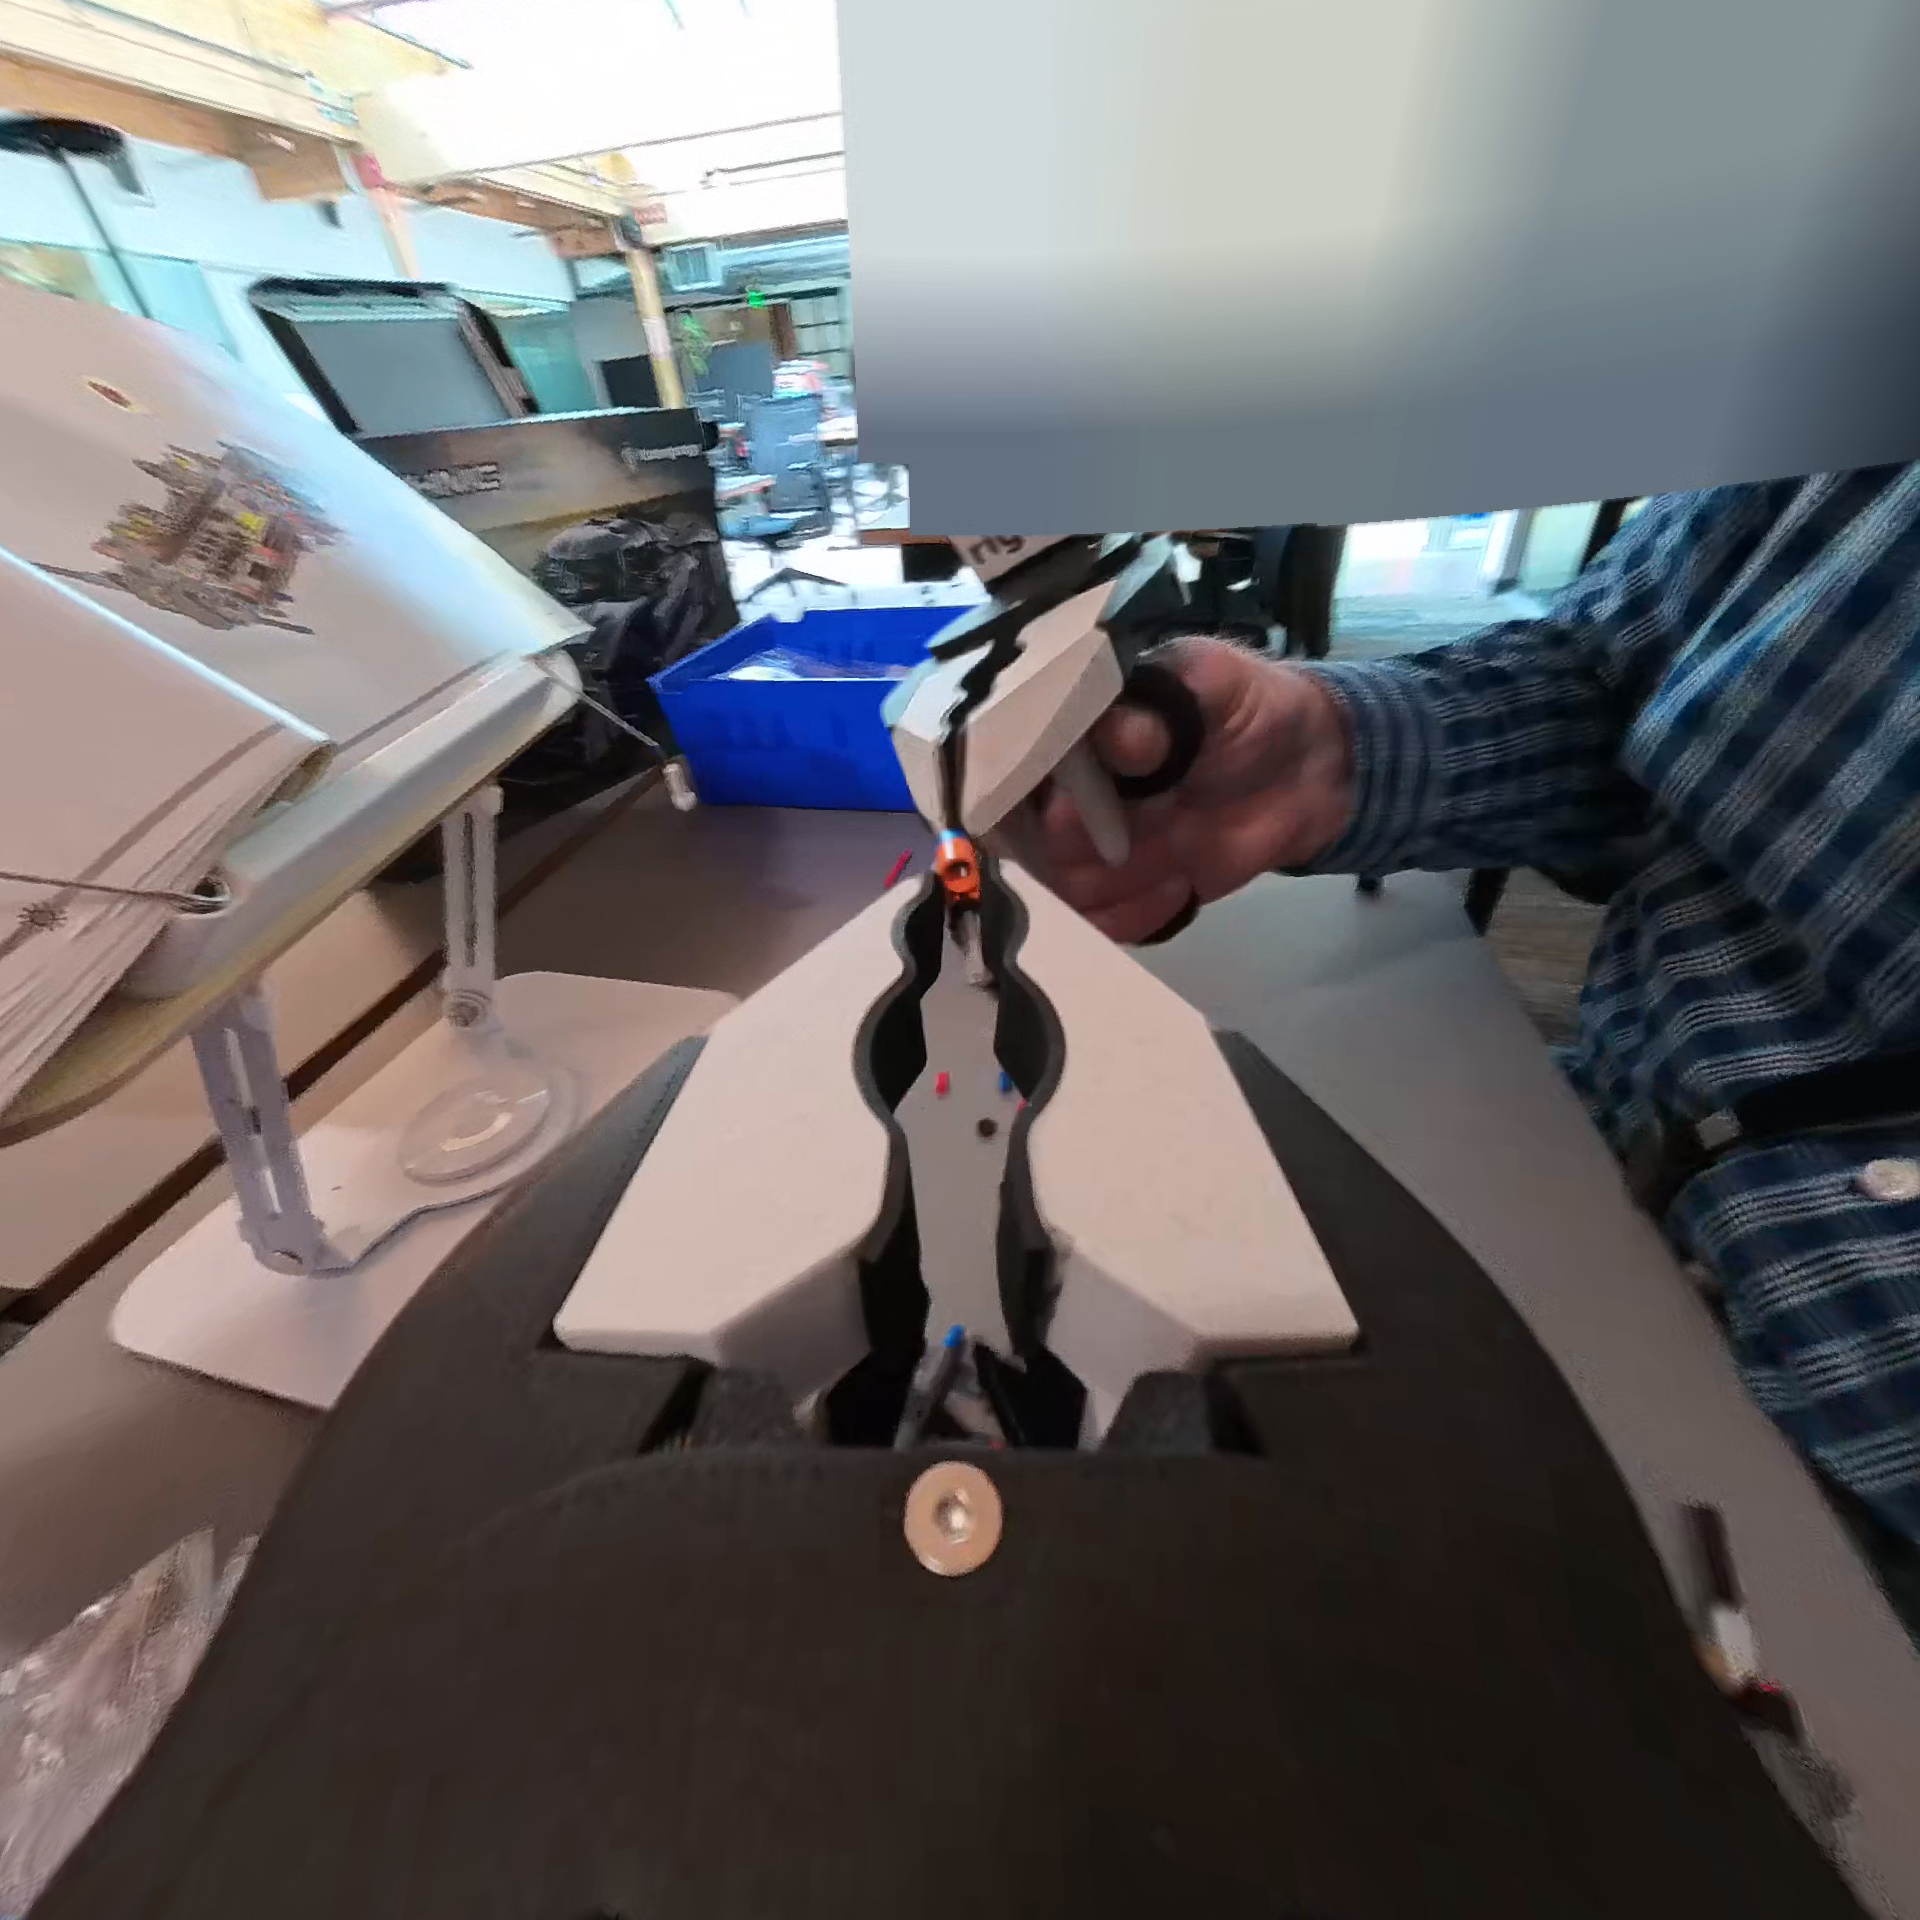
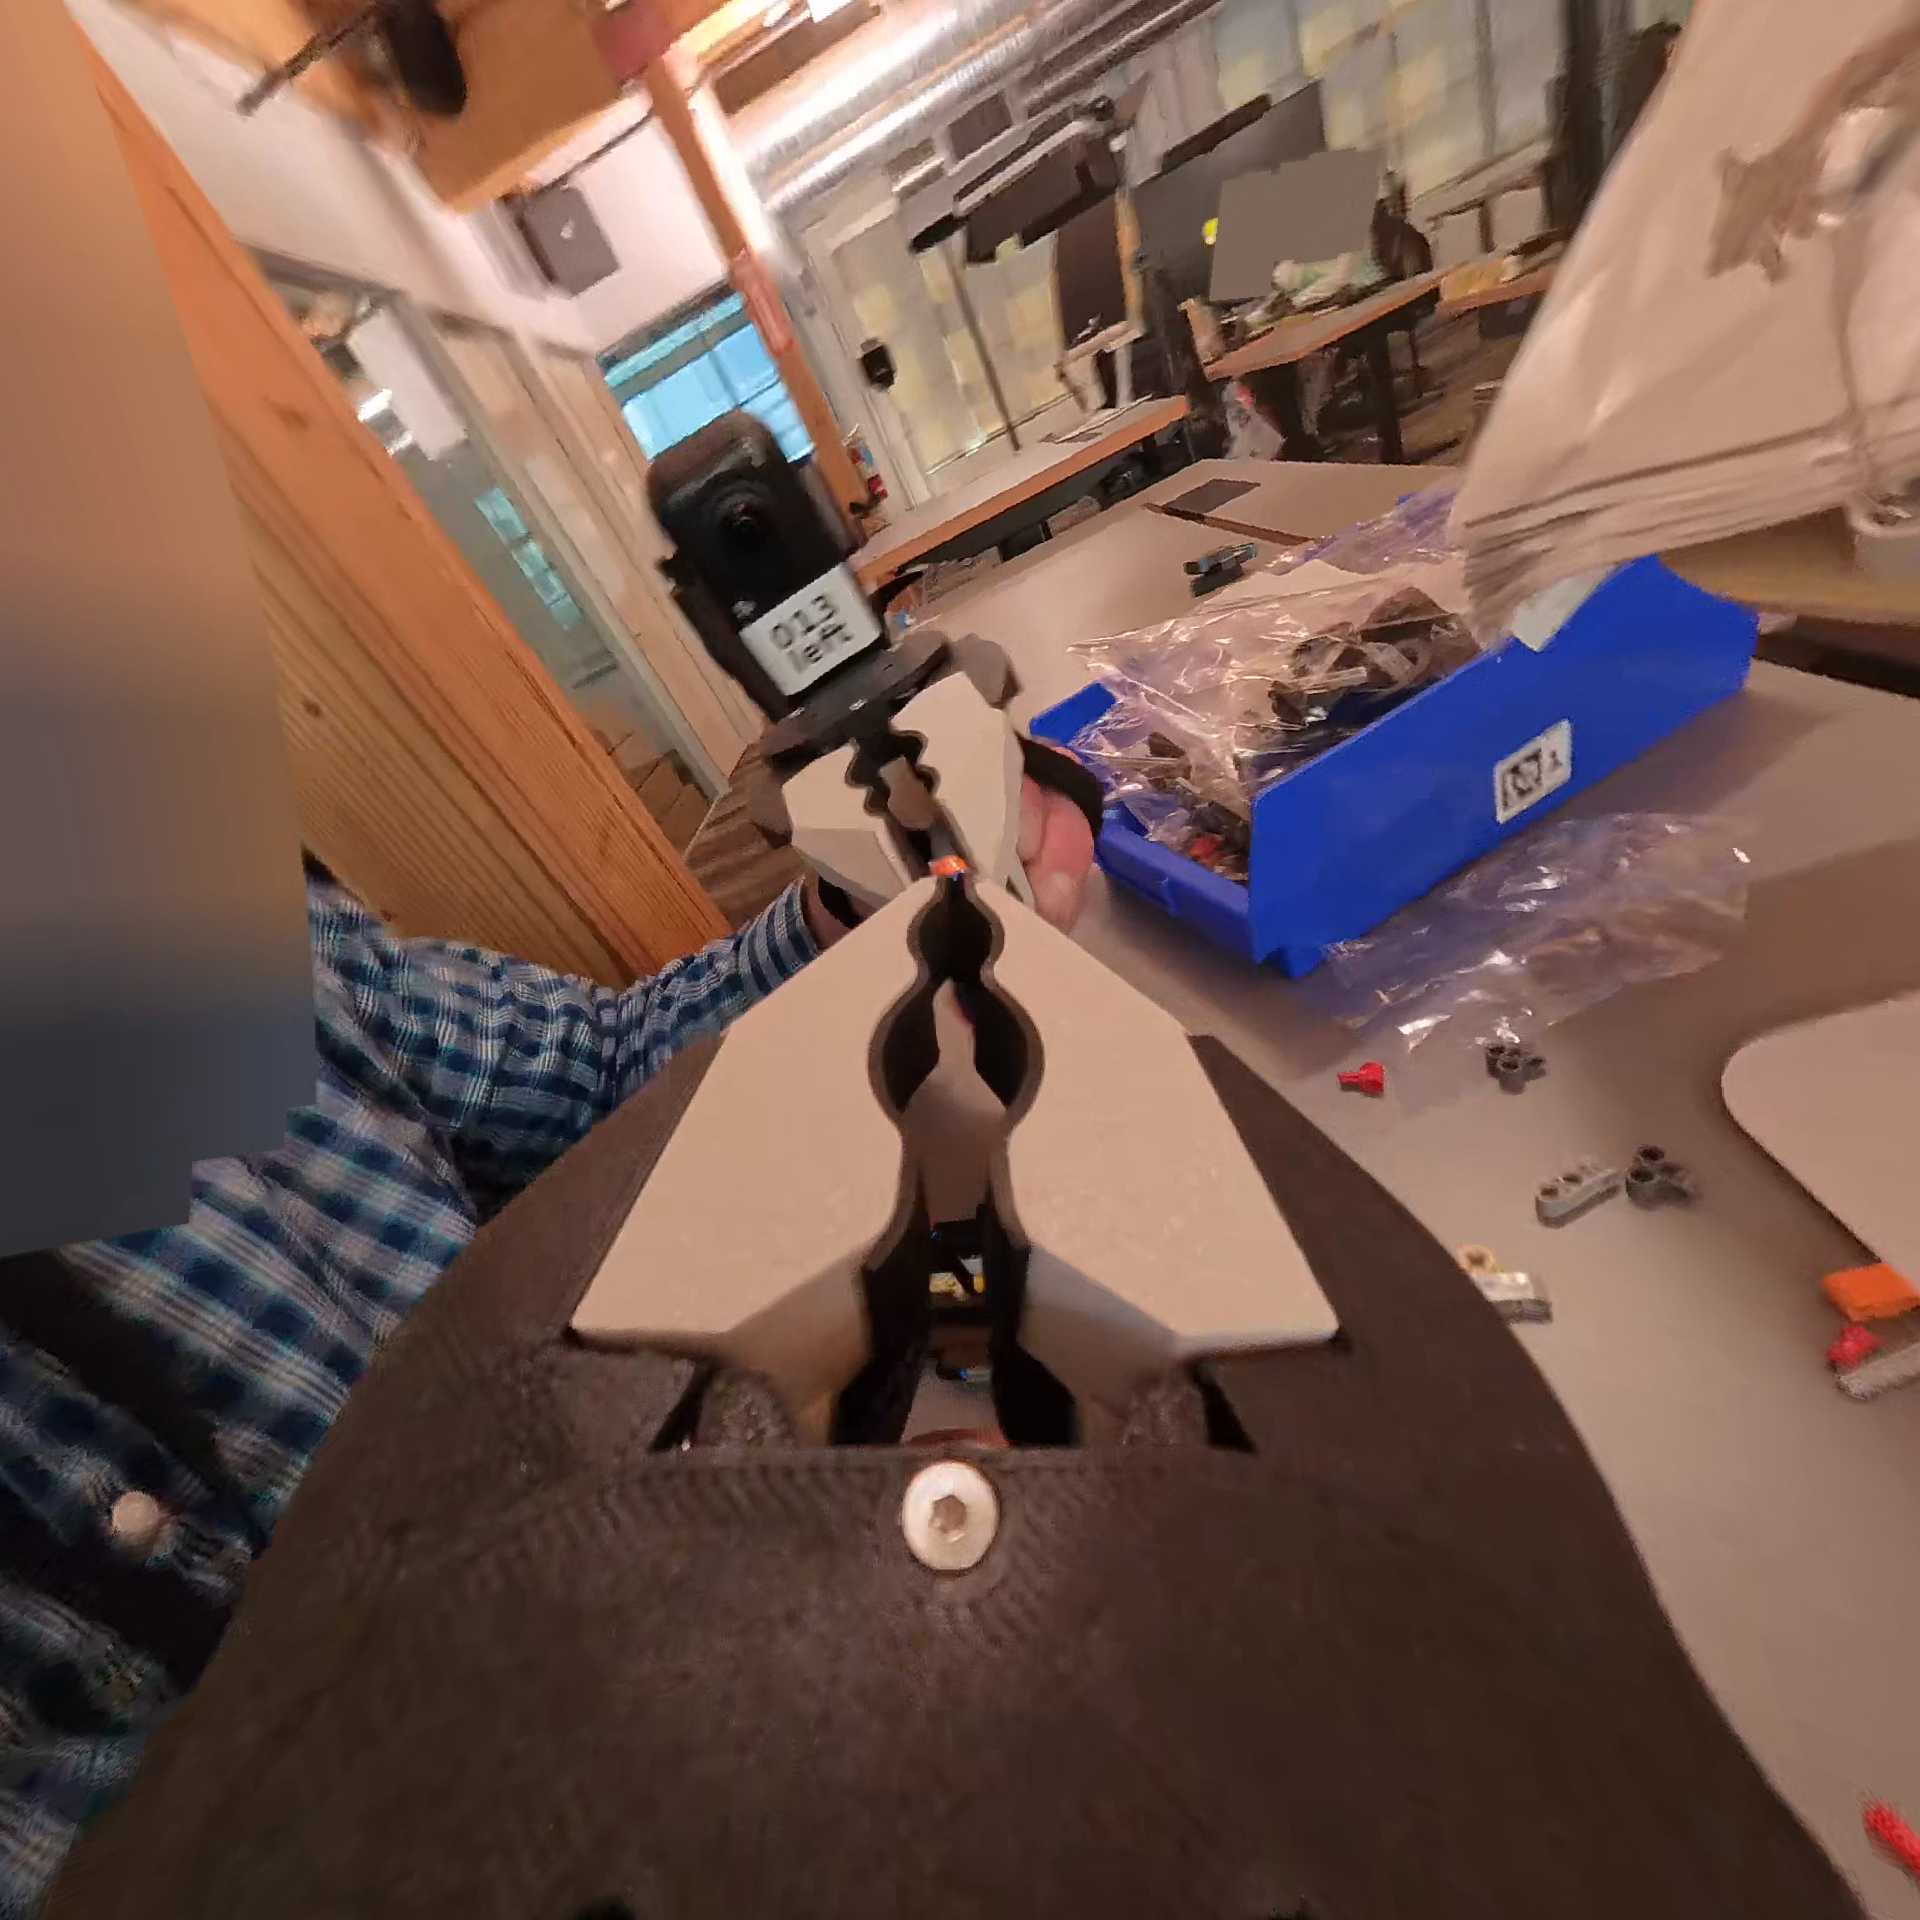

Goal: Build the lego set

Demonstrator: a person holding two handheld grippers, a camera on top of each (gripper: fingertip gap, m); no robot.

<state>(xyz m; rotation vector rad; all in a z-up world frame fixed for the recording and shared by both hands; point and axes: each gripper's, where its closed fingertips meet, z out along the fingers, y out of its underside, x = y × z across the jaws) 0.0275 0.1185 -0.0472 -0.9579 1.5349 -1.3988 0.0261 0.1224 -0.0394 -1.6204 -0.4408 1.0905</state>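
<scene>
In the left wrist view my left gripper (image 1: 957, 889) is shut on a small orange connector (image 1: 956, 869) at its fingertips, held above the grey table (image 1: 1351, 997). A grey stub (image 1: 972, 954) shows just behind it between my fingers. My right gripper (image 1: 945, 821) comes down from above, shut on a small blue pin (image 1: 948, 836) whose end meets the top of the orange connector. In the right wrist view my right gripper (image 2: 951, 885) is shut with a blue speck at its tips. The orange connector (image 2: 948, 864) sits right in front of it, held by my left gripper (image 2: 920, 831).
A blue bin (image 2: 1455, 831) with bagged parts stands on the table; it also shows in the left wrist view (image 1: 769, 727). An instruction booklet (image 1: 208, 623) rests on a white stand (image 1: 343, 1247). Loose pieces (image 2: 1579, 1184), a red piece (image 2: 1361, 1077) and plastic bags (image 2: 1558, 914) lie to the right. A plaid sleeve (image 1: 1662, 779) is close.
</scene>
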